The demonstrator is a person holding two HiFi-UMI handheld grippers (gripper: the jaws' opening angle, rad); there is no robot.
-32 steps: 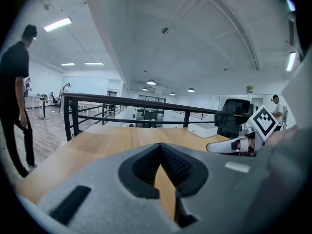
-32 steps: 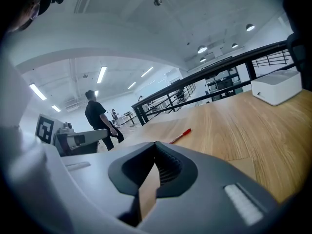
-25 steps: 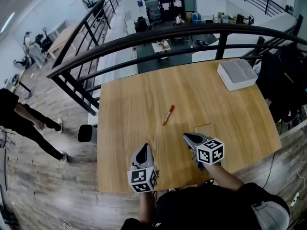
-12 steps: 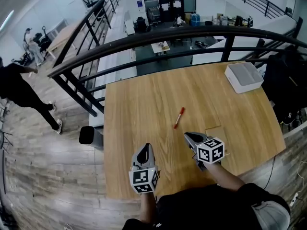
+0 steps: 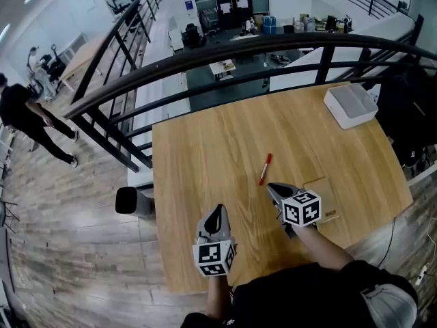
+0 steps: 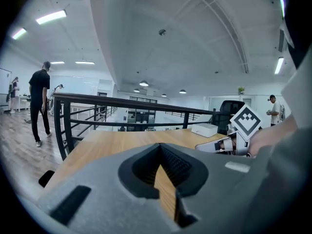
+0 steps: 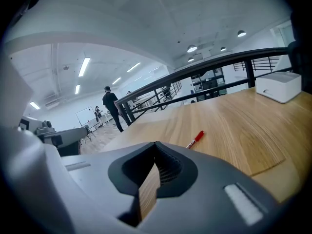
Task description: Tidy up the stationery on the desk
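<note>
Counter (image 5: 205,156) fills the middle of the head view, with a white box (image 5: 351,105) at its upper-right corner. Both my tools sit low in the frame, clenched shut and holding nothing: the left tool (image 5: 218,210) at lower centre, the right tool (image 5: 273,188) just to its right. The red pen (image 5: 265,169) lies just above the right tool's tip, its length slanting from lower left to upper right, so I judge my right hand the nearer one.
</note>
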